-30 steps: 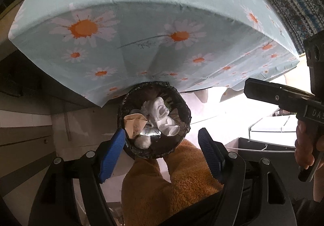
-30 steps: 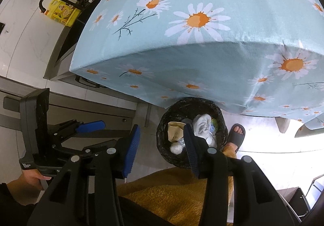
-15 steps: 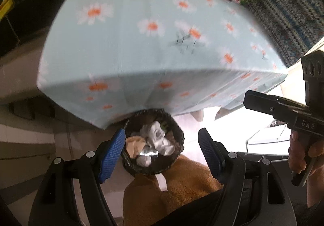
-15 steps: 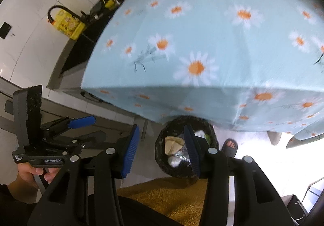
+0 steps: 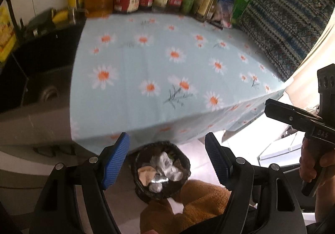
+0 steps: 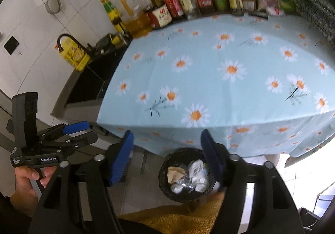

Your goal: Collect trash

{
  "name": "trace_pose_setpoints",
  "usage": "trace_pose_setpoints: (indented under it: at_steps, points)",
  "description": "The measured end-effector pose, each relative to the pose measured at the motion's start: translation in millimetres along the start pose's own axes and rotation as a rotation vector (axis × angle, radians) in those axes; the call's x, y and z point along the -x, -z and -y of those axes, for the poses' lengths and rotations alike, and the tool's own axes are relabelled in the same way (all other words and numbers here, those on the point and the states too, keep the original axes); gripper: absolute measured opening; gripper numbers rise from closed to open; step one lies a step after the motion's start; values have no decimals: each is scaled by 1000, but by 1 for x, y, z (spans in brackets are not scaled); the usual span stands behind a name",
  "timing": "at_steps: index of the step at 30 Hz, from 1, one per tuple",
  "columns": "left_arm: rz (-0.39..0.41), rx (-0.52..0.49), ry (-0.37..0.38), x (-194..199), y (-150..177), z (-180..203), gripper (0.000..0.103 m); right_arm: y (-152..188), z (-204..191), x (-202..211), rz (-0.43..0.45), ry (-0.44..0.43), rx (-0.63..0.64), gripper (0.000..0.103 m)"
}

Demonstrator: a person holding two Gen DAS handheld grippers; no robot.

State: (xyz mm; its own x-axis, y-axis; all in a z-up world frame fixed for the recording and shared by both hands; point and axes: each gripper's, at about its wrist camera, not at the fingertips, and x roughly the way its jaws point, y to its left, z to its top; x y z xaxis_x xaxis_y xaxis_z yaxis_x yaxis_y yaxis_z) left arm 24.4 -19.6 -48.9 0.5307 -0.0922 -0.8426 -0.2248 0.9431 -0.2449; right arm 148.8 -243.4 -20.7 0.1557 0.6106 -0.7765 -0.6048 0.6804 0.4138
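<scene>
Black-lined trash bin stands upright on the floor, holding crumpled trash.

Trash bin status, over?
Both tongs open, empty. Trash bin on floor by the table edge, holding crumpled paper. Tablecloth shows no trash. Nothing blocking.

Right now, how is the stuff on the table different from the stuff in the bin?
The bottles stand upright in a row at the back of the table; the trash lies crumpled and heaped in the bin.
The bottles are up on the counter; the trash sits low, on the floor.
The bottles look colourful; the trash is mostly white and tan.
Neither hand-held gripper touches either.
</scene>
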Motion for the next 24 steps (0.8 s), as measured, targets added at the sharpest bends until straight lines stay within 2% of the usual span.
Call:
trace_pose_setpoints:
  at_steps: [2, 3, 5, 7, 8, 11, 16, 24]
  points:
    - [23, -4, -12, 8, -4, 7, 85, -6, -1, 10, 23, -7, 14, 74]
    - [38, -5, -16, 13, -7, 10, 85, -9, -1, 16, 38, -9, 25, 79]
    - [59, -4, -23, 20, -12, 17, 85, -14, 0, 23, 57, -15, 36, 81]
    - [81, 2, -28, 27, -18, 25, 89, -21, 4, 31, 72, -23, 45, 94]
    - [95, 10, -35, 31, -21, 30, 95, -23, 6, 35, 87, -20, 47, 95]
    - [124, 26, -78, 37, -27, 40, 96, -30, 13, 52, 137, -14, 68, 97]
    - [149, 64, -103, 48, -33, 56, 96, -39, 23, 68, 140, -36, 105, 98]
    - [181, 68, -157, 55, -34, 84, 96, -39, 46, 84, 147, -59, 125, 98]
